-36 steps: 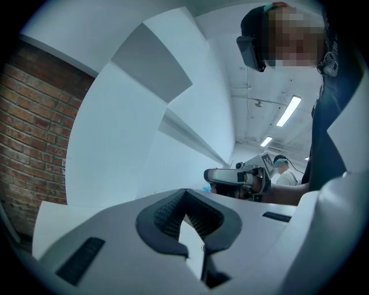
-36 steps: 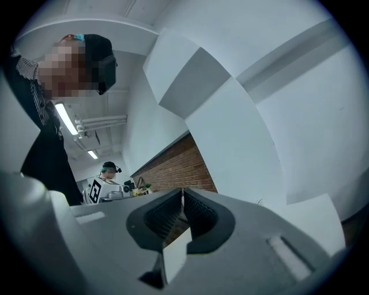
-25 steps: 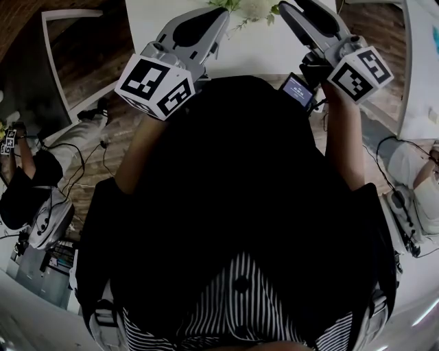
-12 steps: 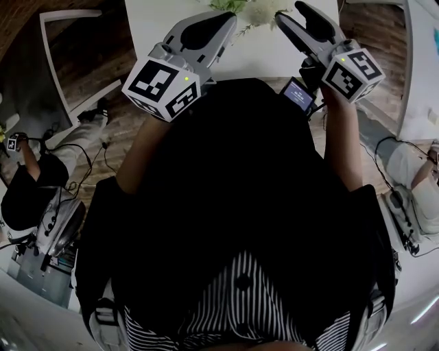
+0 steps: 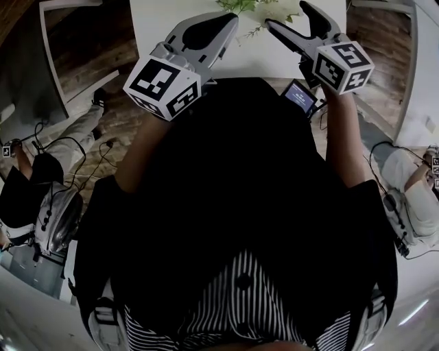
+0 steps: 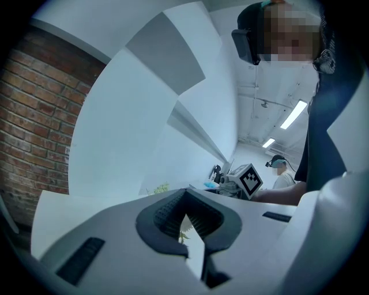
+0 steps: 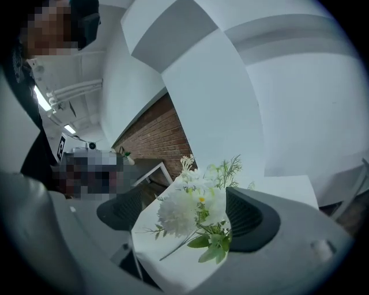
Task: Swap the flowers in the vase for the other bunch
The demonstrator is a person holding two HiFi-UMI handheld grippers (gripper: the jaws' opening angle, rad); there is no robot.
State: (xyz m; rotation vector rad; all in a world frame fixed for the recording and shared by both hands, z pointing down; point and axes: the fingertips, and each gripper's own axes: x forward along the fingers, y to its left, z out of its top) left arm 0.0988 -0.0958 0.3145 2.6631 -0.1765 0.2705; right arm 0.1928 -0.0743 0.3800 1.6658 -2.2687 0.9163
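A bunch of white flowers with green leaves [image 7: 190, 210] lies on the white table [image 7: 190, 265]; its top shows at the head view's upper edge as the flower bunch [image 5: 264, 7]. My right gripper [image 7: 187, 218] stands around it, jaws wide apart and just opened, with its dark pads [image 7: 249, 216] clear of the blooms. In the head view the right gripper [image 5: 288, 17] reaches over the table's near edge. My left gripper [image 5: 230, 20] hovers beside it, and in the left gripper view the left gripper [image 6: 184, 199] has its tips together with nothing held. No vase is in view.
The table [image 5: 171, 20] meets my body at its near edge. A small lit screen [image 5: 298, 96] sits by my right wrist. Seated people are at the left [image 5: 34, 185] and right [image 5: 418, 199]. A white frame [image 5: 65, 41] stands left, and a brick wall [image 7: 158, 135] is behind.
My right gripper has dropped toward the table and its jaws have spread wide. The flowers now lie loose between them. The left gripper has hardly moved.
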